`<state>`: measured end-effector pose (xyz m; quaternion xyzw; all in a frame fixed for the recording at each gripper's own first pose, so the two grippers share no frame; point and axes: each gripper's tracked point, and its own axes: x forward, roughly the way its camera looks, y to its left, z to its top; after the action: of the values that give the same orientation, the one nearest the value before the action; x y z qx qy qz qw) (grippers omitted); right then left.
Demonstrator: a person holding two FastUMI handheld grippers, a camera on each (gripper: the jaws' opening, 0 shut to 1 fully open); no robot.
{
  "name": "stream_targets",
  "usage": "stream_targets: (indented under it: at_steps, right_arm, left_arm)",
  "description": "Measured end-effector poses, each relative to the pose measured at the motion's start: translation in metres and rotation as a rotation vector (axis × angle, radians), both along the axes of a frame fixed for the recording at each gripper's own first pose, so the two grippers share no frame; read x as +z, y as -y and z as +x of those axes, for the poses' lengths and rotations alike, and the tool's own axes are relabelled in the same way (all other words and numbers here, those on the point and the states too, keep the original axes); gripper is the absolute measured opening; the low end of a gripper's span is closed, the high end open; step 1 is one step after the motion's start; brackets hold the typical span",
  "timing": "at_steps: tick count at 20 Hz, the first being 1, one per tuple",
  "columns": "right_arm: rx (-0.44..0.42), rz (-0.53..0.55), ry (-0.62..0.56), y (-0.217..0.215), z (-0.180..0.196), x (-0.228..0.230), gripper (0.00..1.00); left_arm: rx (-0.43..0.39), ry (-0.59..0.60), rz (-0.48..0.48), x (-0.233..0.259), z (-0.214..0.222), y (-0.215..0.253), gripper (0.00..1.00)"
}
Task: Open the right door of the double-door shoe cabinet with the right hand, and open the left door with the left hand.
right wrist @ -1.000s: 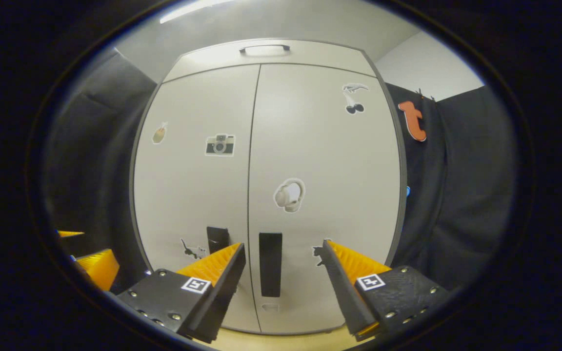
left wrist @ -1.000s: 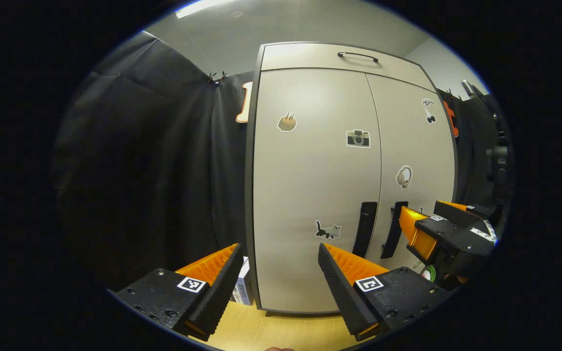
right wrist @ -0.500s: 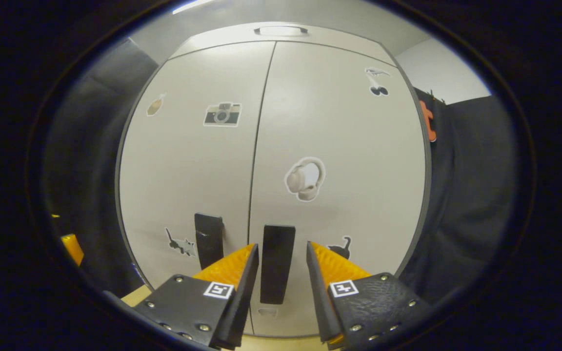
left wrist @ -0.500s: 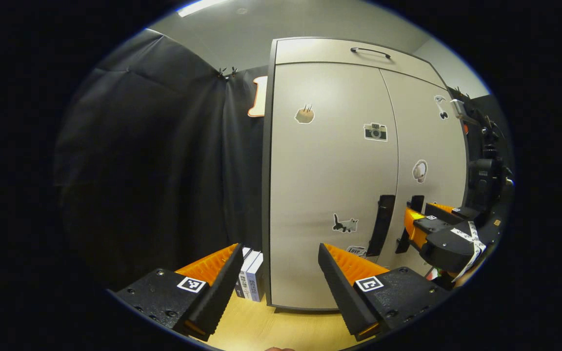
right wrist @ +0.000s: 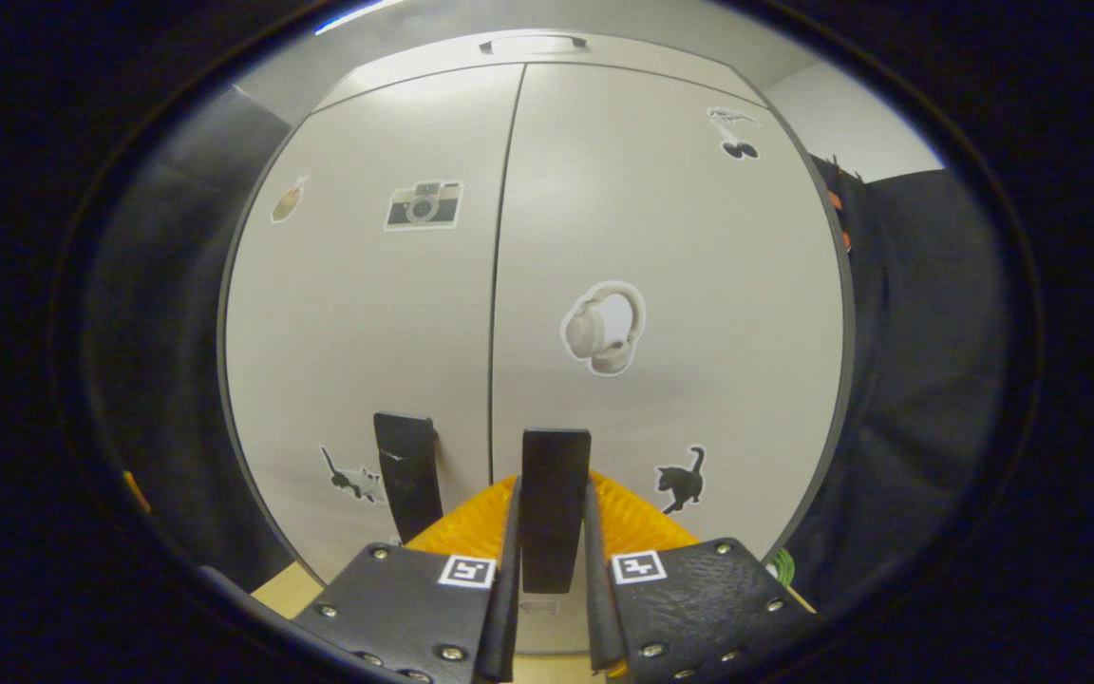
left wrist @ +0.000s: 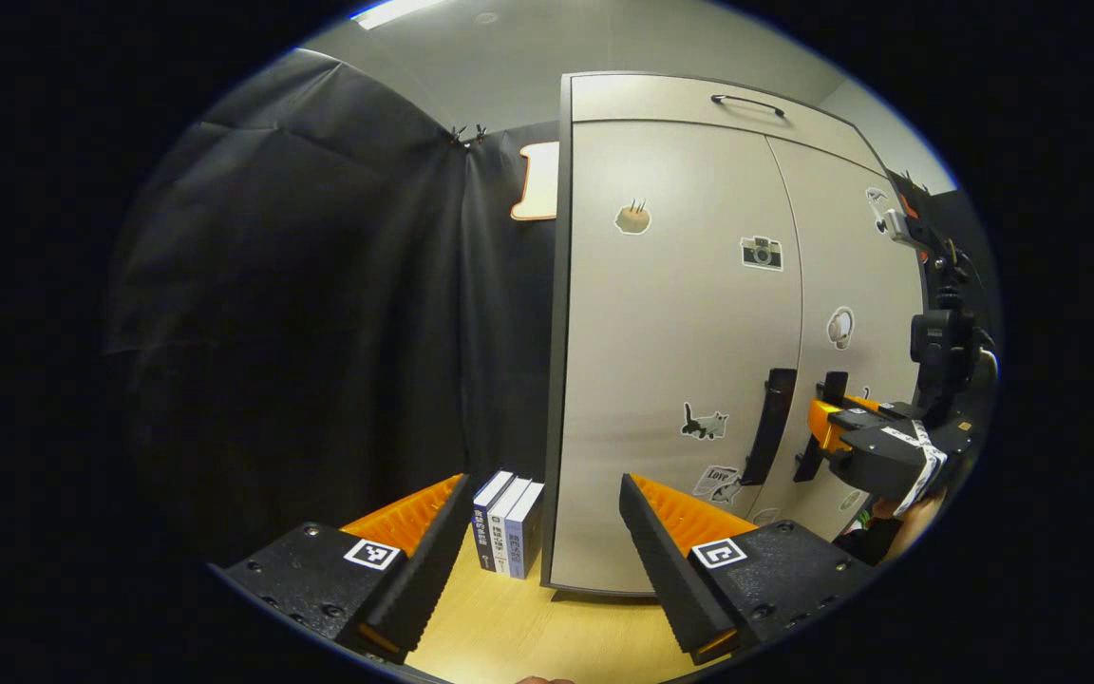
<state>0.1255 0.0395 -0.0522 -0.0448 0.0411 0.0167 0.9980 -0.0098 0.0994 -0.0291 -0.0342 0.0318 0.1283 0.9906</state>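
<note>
The left gripper (left wrist: 542, 532) hangs with its jaws spread wide and nothing between them; three books (left wrist: 507, 522) stand on the table (left wrist: 518, 632) just ahead, and the left door's handle (left wrist: 768, 427) lies off to their right. The right gripper (right wrist: 549, 560) has its jaws clamped on the right door's handle (right wrist: 553, 503), both doors of the shoe cabinet (right wrist: 528, 285) being closed.

We see both doors (right wrist: 661, 285) shut, bare tabletop (left wrist: 528, 632) ahead of our wide-spread left gripper (left wrist: 542, 541), books (left wrist: 507, 522) crowding the cabinet's left side, our right gripper (right wrist: 552, 560) closed around the right handle (right wrist: 555, 503), left handle (right wrist: 406, 475) unblocked.
</note>
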Motion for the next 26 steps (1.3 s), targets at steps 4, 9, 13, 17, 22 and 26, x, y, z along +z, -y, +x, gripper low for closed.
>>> stream_targets:
  at_steps: [4, 9, 13, 17, 22, 26]
  right_arm:
    - [0.010, 0.022, 0.004, 0.002, -0.001, 0.000, 0.20]
    - [0.061, 0.034, 0.005, 0.003, -0.011, 0.001, 0.20]
    - [0.122, 0.048, -0.008, 0.007, -0.029, 0.000, 0.20]
    - [0.183, 0.070, -0.021, 0.013, -0.040, 0.001, 0.20]
    - [0.282, 0.079, -0.044, 0.018, -0.050, 0.002, 0.21]
    - [0.342, 0.085, -0.061, 0.025, -0.059, 0.003, 0.20]
  left_arm:
    - [0.000, -0.003, -0.012, -0.002, -0.009, -0.001, 0.97]
    - [0.004, -0.011, 0.005, -0.004, -0.020, -0.002, 0.97]
    - [-0.017, 0.002, -0.012, -0.001, -0.025, 0.007, 0.97]
    - [-0.055, -0.001, -0.002, 0.000, -0.029, 0.022, 0.97]
    - [-0.083, -0.011, 0.006, -0.002, -0.035, 0.033, 0.97]
    - [-0.088, -0.014, 0.003, -0.002, -0.038, 0.037, 0.97]
